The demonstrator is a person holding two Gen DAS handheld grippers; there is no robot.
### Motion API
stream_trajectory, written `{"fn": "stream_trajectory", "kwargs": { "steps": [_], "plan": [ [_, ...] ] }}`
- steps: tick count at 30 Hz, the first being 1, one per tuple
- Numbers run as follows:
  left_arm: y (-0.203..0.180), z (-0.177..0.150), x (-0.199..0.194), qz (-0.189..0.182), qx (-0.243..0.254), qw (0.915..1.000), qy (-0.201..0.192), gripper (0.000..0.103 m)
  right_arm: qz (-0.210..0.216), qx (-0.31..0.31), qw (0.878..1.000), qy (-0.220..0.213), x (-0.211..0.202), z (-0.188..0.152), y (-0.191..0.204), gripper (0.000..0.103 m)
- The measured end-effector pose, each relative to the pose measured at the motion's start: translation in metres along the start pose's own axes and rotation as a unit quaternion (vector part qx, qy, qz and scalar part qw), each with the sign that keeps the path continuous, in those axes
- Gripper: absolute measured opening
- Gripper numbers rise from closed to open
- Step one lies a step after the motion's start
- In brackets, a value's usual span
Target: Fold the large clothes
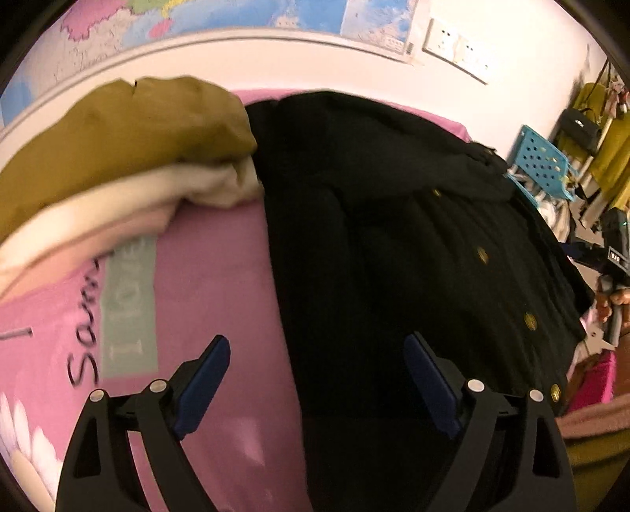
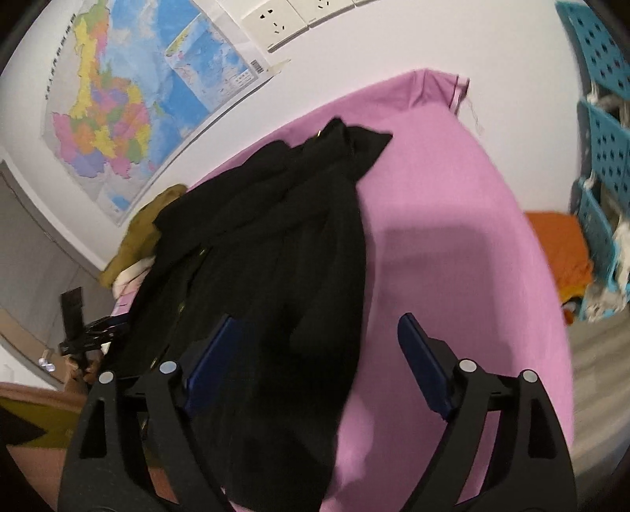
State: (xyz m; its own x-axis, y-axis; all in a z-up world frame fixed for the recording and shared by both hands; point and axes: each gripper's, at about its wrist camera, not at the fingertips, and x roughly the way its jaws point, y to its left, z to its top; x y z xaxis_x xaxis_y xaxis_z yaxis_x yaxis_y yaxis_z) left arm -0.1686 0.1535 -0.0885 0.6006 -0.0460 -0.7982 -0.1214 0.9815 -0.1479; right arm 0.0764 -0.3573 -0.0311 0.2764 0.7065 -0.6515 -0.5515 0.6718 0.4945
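Observation:
A large black garment with gold buttons (image 1: pixel 393 236) lies spread over a pink bed sheet (image 1: pixel 212 275). My left gripper (image 1: pixel 317 354) is open and empty above its near left edge, where cloth meets sheet. In the right wrist view the same black garment (image 2: pixel 283 252) lies rumpled in a long heap on the pink sheet (image 2: pixel 453 244). My right gripper (image 2: pixel 317 334) is open and empty above the garment's near end. The right gripper also shows in the left wrist view (image 1: pixel 608 275), at the far right beyond the garment. The left gripper shows in the right wrist view (image 2: pixel 90 334) at the left.
Folded olive (image 1: pixel 118 130), cream and pink clothes are stacked at the sheet's back left. A map (image 2: pixel 130 98) and wall sockets (image 2: pixel 275 23) hang on the wall behind. Blue perforated baskets (image 2: pixel 606 157) and an orange cloth (image 2: pixel 563 252) stand to the right of the bed.

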Motion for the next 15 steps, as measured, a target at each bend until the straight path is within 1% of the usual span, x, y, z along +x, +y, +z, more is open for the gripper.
{"fn": "stream_trajectory", "kwargs": {
  "steps": [2,3,5,7,9,10,12,13,14,15],
  "plan": [
    [-0.003,-0.009,-0.001,-0.016,0.005,0.9998,0.015,0.087,-0.003,0.002,1.0,0.008,0.001,-0.011,-0.002,0.085],
    [-0.004,-0.013,-0.002,-0.019,0.005,0.9996,0.019,0.087,0.002,-0.001,1.0,0.003,0.0,-0.015,-0.001,0.086],
    [-0.005,-0.022,-0.002,-0.033,0.0,0.999,0.029,0.087,0.034,0.003,0.999,0.001,0.0,-0.021,0.002,0.086],
    [-0.005,-0.029,-0.005,-0.053,-0.012,0.998,0.031,0.087,0.059,-0.01,0.998,0.006,0.003,-0.028,0.009,0.084],
    [-0.006,-0.036,-0.009,-0.07,-0.024,0.9969,0.025,0.087,0.052,-0.035,0.998,0.008,0.008,-0.031,0.018,0.084],
    [-0.008,-0.039,-0.01,-0.076,-0.028,0.9964,0.025,0.086,0.06,-0.039,0.997,0.009,0.009,-0.032,0.02,0.08],
    [-0.01,-0.042,-0.012,-0.093,-0.032,0.9948,0.025,0.086,0.074,-0.032,0.997,0.006,0.009,-0.032,0.018,0.074],
    [-0.011,-0.045,-0.014,-0.118,-0.034,0.9921,0.027,0.086,0.084,-0.029,0.996,0.006,0.009,-0.033,0.017,0.073],
    [-0.013,-0.046,-0.014,-0.132,-0.036,0.9903,0.027,0.086,0.089,-0.027,0.996,0.004,0.008,-0.032,0.016,0.072],
    [-0.014,-0.047,-0.014,-0.133,-0.035,0.9901,0.025,0.086,0.09,-0.023,0.996,0.003,0.009,-0.032,0.014,0.068]
  ]
}}
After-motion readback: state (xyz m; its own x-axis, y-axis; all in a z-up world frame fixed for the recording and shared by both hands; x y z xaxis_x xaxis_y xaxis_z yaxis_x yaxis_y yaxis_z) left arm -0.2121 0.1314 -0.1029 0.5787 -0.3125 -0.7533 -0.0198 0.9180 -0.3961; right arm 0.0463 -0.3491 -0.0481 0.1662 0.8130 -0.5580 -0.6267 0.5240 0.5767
